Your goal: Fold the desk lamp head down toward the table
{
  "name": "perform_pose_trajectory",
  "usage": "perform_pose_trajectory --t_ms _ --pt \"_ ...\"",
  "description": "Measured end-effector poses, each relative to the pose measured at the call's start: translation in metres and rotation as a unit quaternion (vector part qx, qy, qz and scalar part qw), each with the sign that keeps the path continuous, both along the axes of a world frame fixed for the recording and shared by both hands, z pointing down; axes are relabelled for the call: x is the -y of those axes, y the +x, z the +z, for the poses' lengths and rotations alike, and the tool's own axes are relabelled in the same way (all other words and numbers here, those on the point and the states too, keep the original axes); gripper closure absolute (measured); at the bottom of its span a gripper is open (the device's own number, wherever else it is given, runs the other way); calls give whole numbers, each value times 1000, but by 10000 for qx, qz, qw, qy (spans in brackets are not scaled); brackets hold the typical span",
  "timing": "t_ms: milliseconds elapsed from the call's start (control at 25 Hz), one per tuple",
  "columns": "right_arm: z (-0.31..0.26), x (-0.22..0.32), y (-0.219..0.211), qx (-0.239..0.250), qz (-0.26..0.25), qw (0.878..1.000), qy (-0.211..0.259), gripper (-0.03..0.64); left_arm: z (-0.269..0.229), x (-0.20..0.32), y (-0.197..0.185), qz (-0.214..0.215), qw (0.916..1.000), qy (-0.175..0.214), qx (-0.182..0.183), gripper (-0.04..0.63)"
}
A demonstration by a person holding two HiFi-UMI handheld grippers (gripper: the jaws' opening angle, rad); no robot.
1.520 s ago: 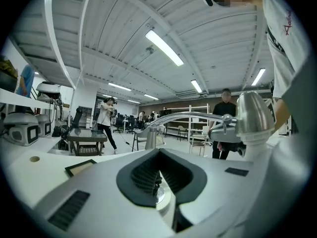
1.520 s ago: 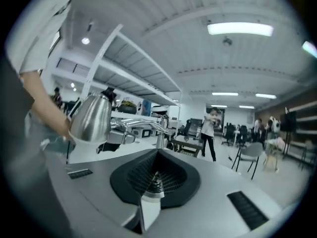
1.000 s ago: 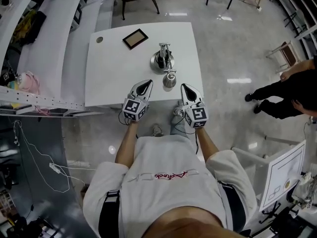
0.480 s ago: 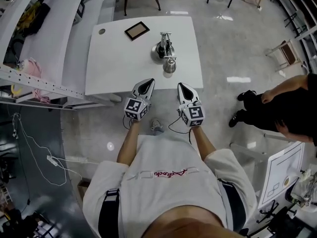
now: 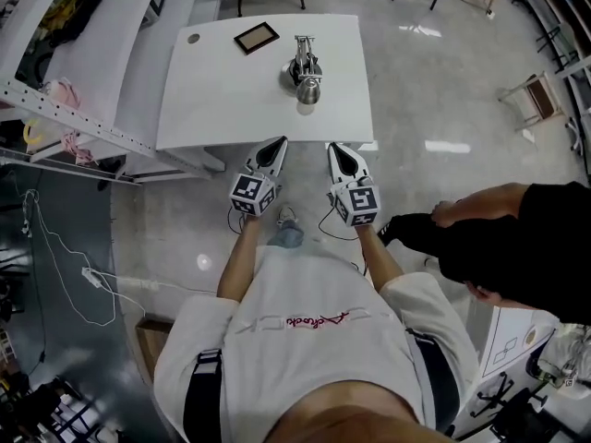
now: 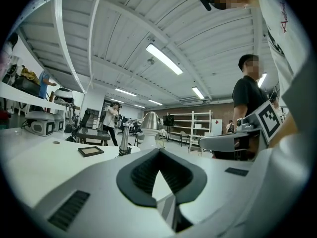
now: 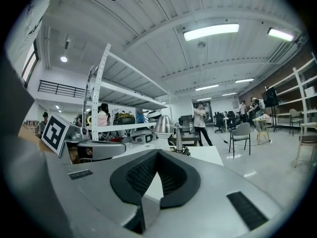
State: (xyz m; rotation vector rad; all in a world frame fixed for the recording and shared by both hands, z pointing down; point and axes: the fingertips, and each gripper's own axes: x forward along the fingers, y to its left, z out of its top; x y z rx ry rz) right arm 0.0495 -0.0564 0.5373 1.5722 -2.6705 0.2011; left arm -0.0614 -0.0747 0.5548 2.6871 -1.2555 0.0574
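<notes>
Seen from the head view, the desk lamp (image 5: 302, 68) stands upright on the white counter (image 5: 212, 100), right of centre, with a small framed picture (image 5: 256, 37) at its far left. The left claw (image 5: 274, 148) and right claw (image 5: 338, 151), each closed on nothing, are held side by side at the counter's near edge, well apart from the lamp.

Count ahead of the fingers (image 5: 272, 152): one table (image 5: 222, 100), one desk lamp (image 5: 306, 74), one frame (image 5: 256, 37). Two grippers: left gripper (image 5: 277, 143), right gripper (image 5: 334, 147). One bystander (image 5: 517, 238).
</notes>
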Motion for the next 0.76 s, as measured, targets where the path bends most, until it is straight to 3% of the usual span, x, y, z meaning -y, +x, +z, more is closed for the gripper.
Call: perform_pose_trajectory --t_ms 760 --pt "-6 -33 -2 52 -88 9999 84 594 -6 -34 7 37 9999 90 34 574"
